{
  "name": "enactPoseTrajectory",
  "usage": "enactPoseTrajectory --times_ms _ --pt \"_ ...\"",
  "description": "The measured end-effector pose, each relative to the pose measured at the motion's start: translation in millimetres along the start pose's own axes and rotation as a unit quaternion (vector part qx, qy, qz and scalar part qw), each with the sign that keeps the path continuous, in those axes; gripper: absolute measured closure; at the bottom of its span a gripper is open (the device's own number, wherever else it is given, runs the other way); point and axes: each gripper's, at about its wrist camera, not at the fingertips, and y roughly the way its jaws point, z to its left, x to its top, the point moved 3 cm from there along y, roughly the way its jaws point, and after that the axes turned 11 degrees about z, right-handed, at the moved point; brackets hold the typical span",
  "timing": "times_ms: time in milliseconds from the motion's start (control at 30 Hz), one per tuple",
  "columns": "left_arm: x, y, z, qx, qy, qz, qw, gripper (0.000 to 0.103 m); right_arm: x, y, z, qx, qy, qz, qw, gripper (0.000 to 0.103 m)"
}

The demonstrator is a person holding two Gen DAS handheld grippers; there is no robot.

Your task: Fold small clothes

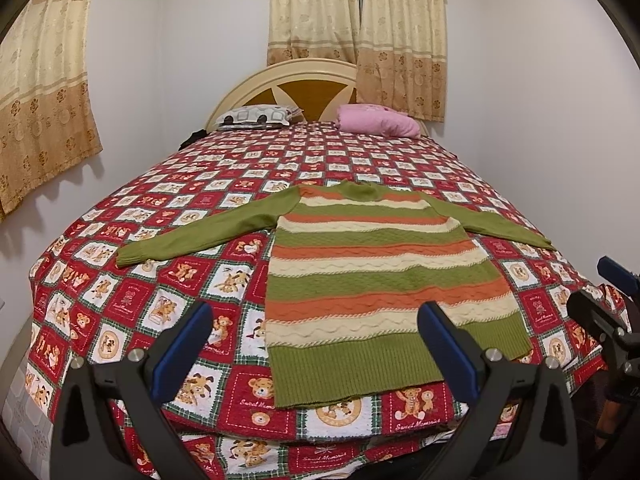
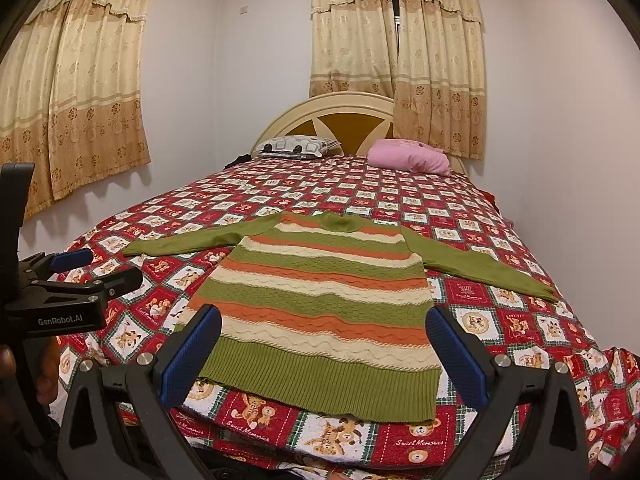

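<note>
- Left wrist view: the far cuff of the sleeve at 3 o'clock is running out behind the other gripper's dark frame, and a dark item by the patterned pillow (image 1: 256, 115) at 11 o'clock is too small to make out.
- The left gripper (image 1: 316, 344), black-framed with blue finger pads (image 1: 182, 354), is hovering with its jaws spread wide, holding nothing and touching nothing.
- The green, orange and cream striped knitted sweater (image 1: 372, 276) is lying flat on the red checked teddy-bear bedspread (image 1: 132, 296), sleeves stretched out, hem toward 6 o'clock between the open fingers.
- The right gripper (image 1: 608, 300) is peeking in at 3 o'clock, mostly cut off.

- Right wrist view: the person's hand at 8 o'clock is barely showing at the dark rim, hard to make out.
- The right gripper (image 2: 324, 346) is hanging above the hem with jaws wide apart, empty, clear of the cloth.
- The left gripper (image 2: 76, 280) is sitting at 9 o'clock, seen side-on.
- The sweater (image 2: 320, 296) is lying centred, its collar toward 12 o'clock, where a pink pillow (image 2: 408, 156) is resting by the cream arched headboard (image 2: 336, 112).
</note>
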Motion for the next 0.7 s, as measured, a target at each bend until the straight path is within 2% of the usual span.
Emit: enactPoseTrajectory --times_ms 700 --pt "-1.1 1.4 3.0 -0.001 -0.002 0.001 1.0000 0.000 -3.9 4.6 2.7 0.002 -0.002 0.003 1.000 0.001"
